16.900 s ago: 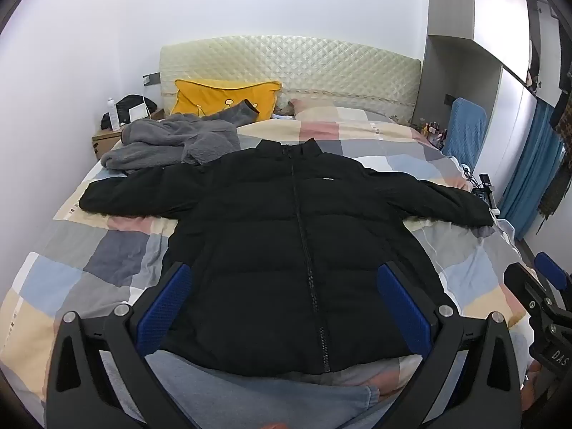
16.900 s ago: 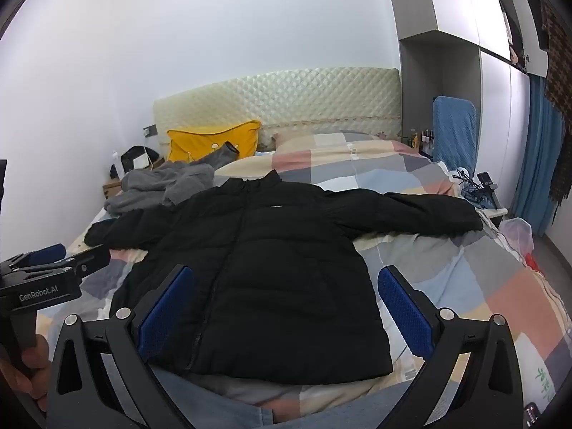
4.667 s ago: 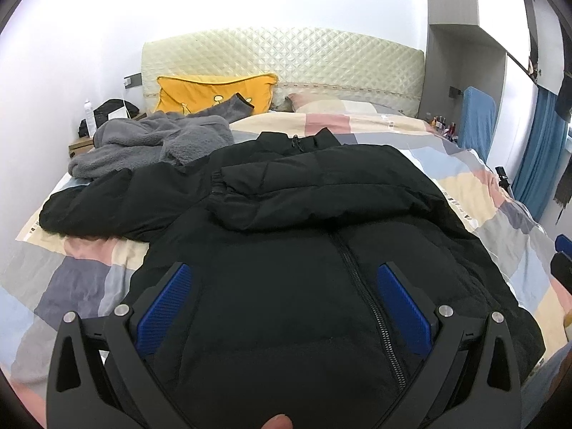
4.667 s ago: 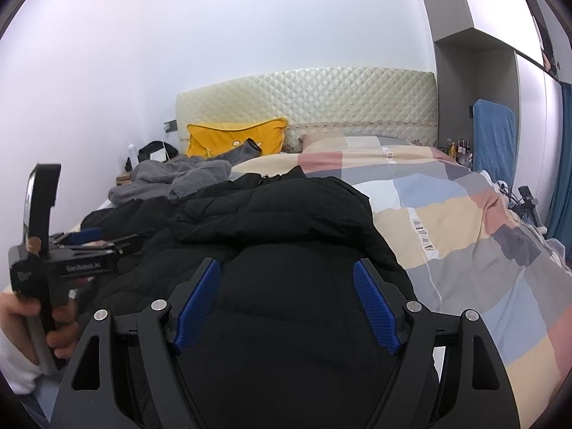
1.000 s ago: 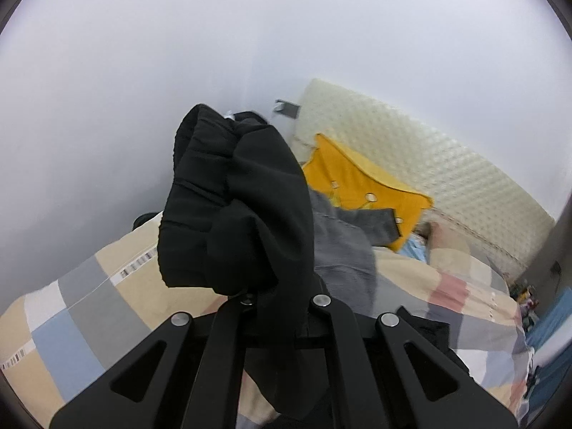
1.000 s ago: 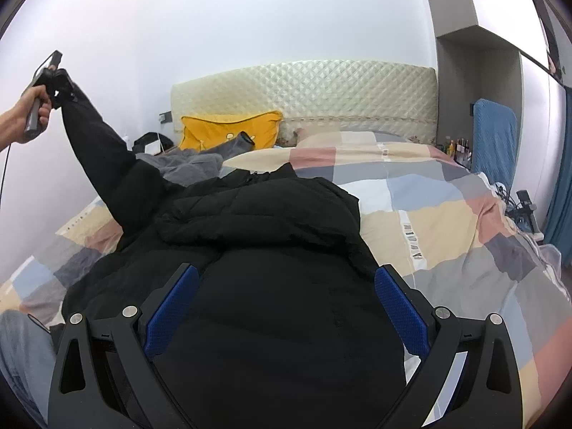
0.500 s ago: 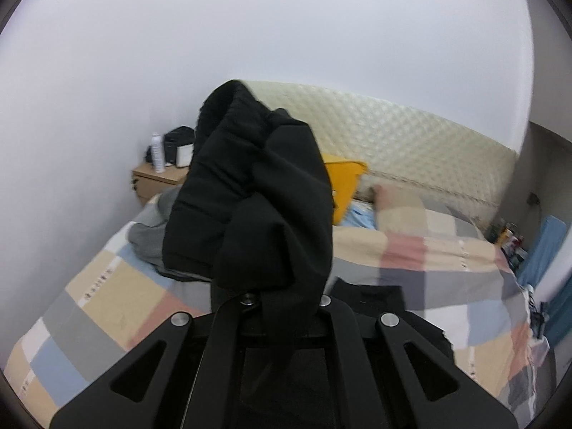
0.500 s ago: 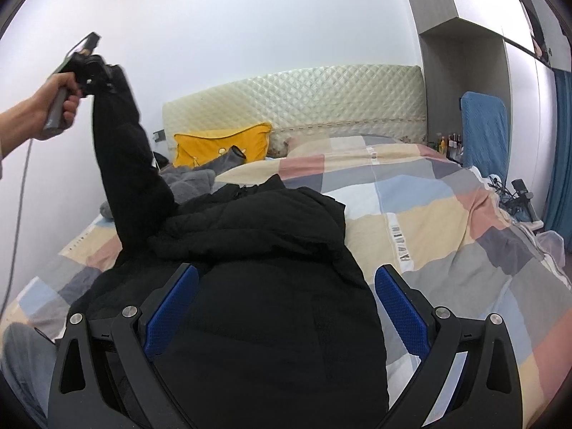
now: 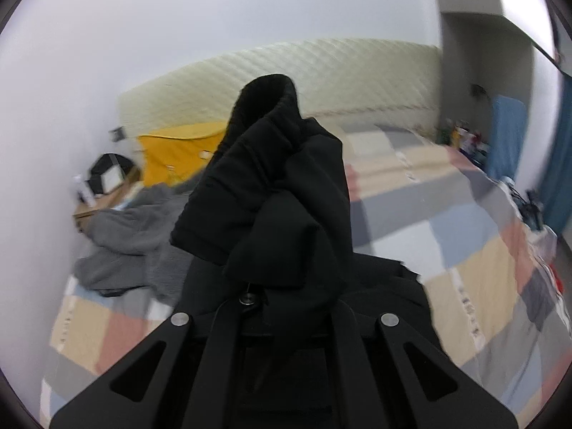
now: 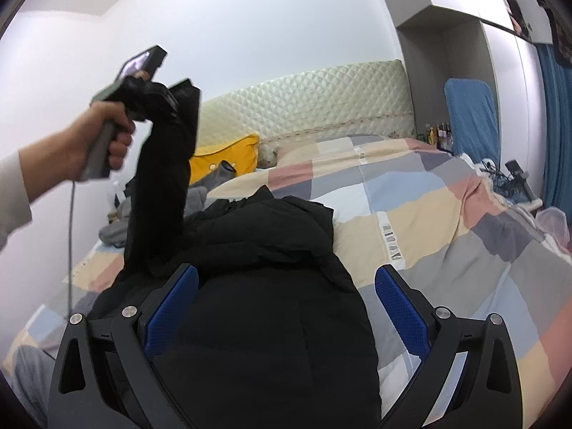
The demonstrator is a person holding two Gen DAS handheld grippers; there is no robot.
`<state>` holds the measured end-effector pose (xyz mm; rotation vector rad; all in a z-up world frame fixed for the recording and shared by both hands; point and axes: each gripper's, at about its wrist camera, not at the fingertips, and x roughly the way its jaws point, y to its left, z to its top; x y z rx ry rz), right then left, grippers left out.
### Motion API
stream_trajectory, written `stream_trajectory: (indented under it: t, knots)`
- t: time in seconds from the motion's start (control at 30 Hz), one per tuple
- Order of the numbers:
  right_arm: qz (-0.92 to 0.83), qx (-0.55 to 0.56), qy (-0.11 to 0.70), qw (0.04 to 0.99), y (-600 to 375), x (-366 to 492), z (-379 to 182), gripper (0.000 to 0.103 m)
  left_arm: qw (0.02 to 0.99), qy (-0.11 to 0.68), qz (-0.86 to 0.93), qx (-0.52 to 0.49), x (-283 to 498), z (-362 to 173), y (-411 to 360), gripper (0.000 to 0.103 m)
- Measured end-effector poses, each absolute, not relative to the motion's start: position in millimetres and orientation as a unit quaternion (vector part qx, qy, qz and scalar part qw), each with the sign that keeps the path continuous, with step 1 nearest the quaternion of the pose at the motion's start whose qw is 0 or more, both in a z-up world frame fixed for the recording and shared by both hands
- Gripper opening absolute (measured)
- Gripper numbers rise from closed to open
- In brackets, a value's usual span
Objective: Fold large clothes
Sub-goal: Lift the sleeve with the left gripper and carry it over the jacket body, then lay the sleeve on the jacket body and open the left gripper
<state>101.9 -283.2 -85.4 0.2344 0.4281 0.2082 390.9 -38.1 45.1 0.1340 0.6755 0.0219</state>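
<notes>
A black puffer jacket lies on the bed, its right sleeve folded across the chest. My left gripper is shut on the cuff of the jacket's left sleeve and holds it high in the air. In the right wrist view the left gripper shows at upper left with the sleeve hanging from it down to the jacket body. My right gripper is open and empty, hovering above the jacket's lower front.
The bed has a checked quilt and a quilted cream headboard. A yellow pillow and a grey fleece garment lie at the bed's upper left. A nightstand stands by the left wall. A wardrobe stands right.
My left gripper has swung the held sleeve from the left side toward the middle of the bed, over the jacket body. The right gripper has barely moved.
</notes>
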Motion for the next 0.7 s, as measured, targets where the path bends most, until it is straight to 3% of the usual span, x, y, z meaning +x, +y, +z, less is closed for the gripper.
stream_trajectory:
  t: [0.37,0.7]
  knots:
    - [0.087,0.15,0.235,0.956,-302.2,125.6,-107.0,0.1,0.91,0.398,-0.07,0.097,411.9,-68.5,-144.2,0.003]
    - [0.094,0.154,0.254,0.95,-294.3,143.5,-121.3,0.1,0.883,0.451,-0.094,0.087,429.2,-139.9,-165.3,0.004]
